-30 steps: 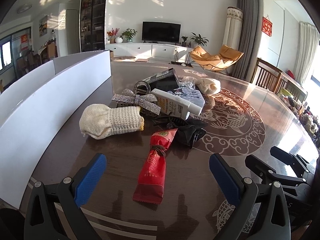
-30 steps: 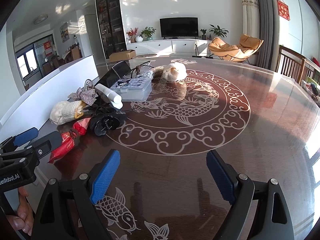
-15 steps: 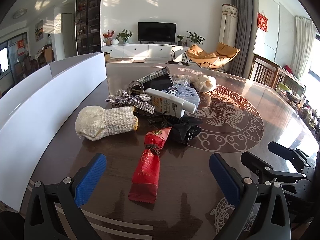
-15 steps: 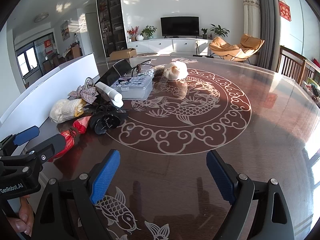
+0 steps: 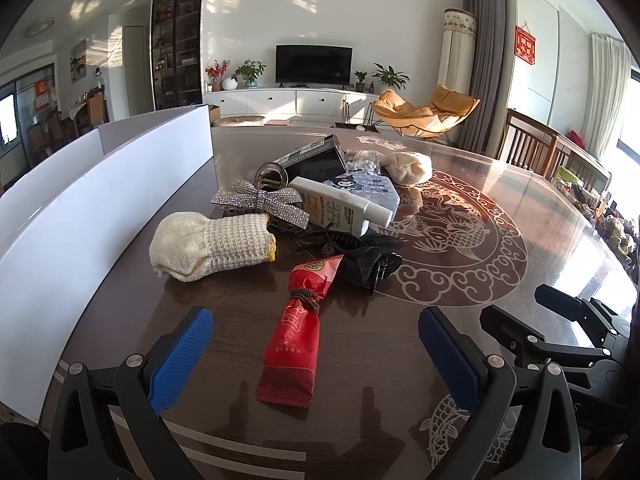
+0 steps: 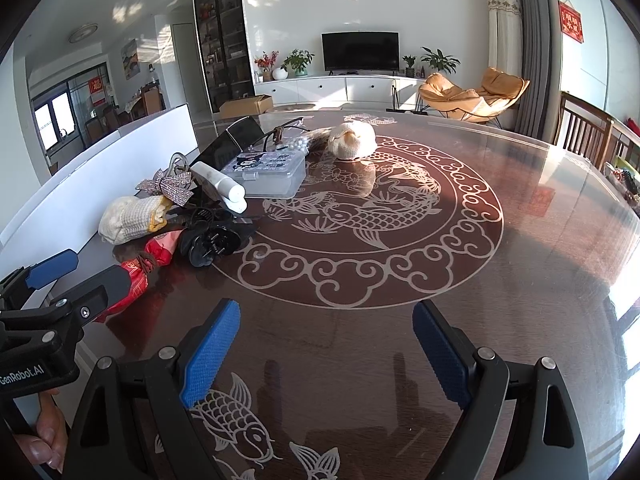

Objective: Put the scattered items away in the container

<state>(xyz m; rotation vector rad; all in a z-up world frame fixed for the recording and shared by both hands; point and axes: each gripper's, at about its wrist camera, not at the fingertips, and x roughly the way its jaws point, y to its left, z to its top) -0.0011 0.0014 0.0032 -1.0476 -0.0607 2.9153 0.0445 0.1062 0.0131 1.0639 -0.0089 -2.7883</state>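
The left gripper [image 5: 312, 354] hovers low over the dark, glossy table [image 5: 460, 344], its blue-padded fingers spread wide with nothing between them. Straight ahead of it lies a red snack packet [image 5: 298, 336] with a brown hair tie [image 5: 306, 298] wound around its neck; the packet's near end sits in the gap between the two fingers. The packet's far tip touches a black claw hair clip [image 5: 370, 262]. To the left, near the packet but apart from it, rests a cream knitted sock [image 5: 210, 246]. Behind the sock is a rhinestone bow [image 5: 262, 202], and beside that a white tube [image 5: 340, 210] leans on a clear plastic box with a cartoon sticker [image 5: 374, 192]. Farther back are a black carton [image 5: 316, 160], a bag of white beads [image 5: 362, 160] and a second cream sock, balled up [image 5: 408, 168].

The white container [image 5: 80, 216] stands along the left edge of the table, its tall wall just beside the sock and the heap.

The right gripper [image 6: 326, 350] is also released, fingers wide apart, over the bare table with its carved fish pattern [image 6: 360, 216], well to the right of the pile. In its view the left gripper crosses in front of the red packet, and fingertips [image 6: 44, 446] of the person's hand show at the lower left corner.
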